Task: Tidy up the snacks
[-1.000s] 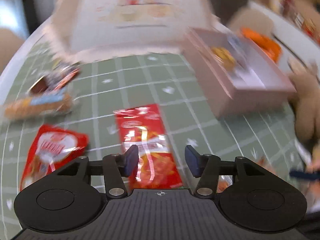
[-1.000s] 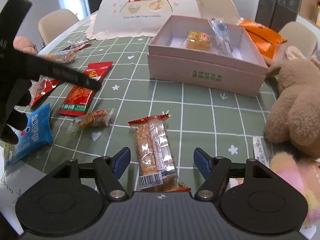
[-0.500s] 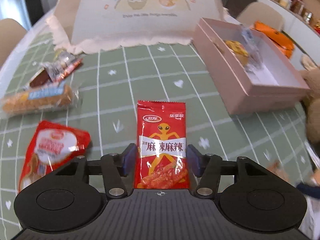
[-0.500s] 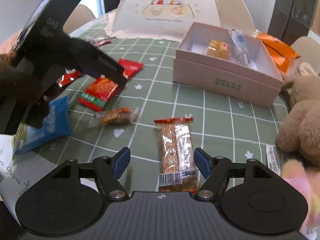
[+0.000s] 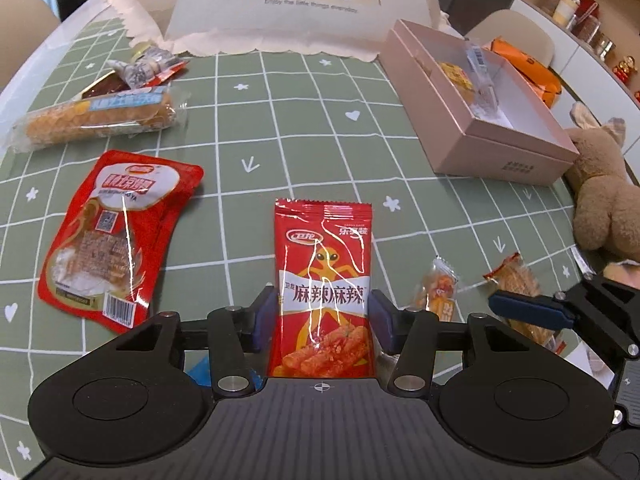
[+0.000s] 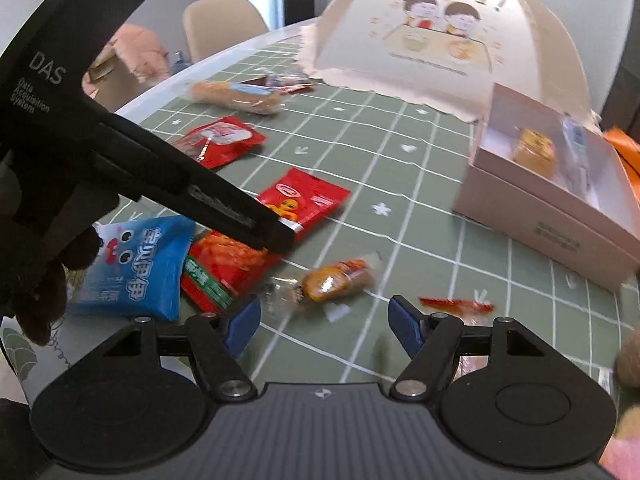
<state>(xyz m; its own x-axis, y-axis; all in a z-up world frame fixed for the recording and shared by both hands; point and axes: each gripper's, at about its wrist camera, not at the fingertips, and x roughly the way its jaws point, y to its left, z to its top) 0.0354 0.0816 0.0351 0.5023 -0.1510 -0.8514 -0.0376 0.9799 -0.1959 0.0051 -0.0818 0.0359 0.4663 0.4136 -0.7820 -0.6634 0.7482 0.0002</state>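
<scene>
My left gripper is closing around the red spicy-strip packet; my right gripper hangs released, empty.

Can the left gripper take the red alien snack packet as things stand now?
Probably yes. The red alien packet lies flat between the blue pads of the left gripper, whose jaws are closing, and nothing lies on top of it.

Both wrist cams close, angled down over green grid tablecloth — shared: pink box, snacks.
</scene>
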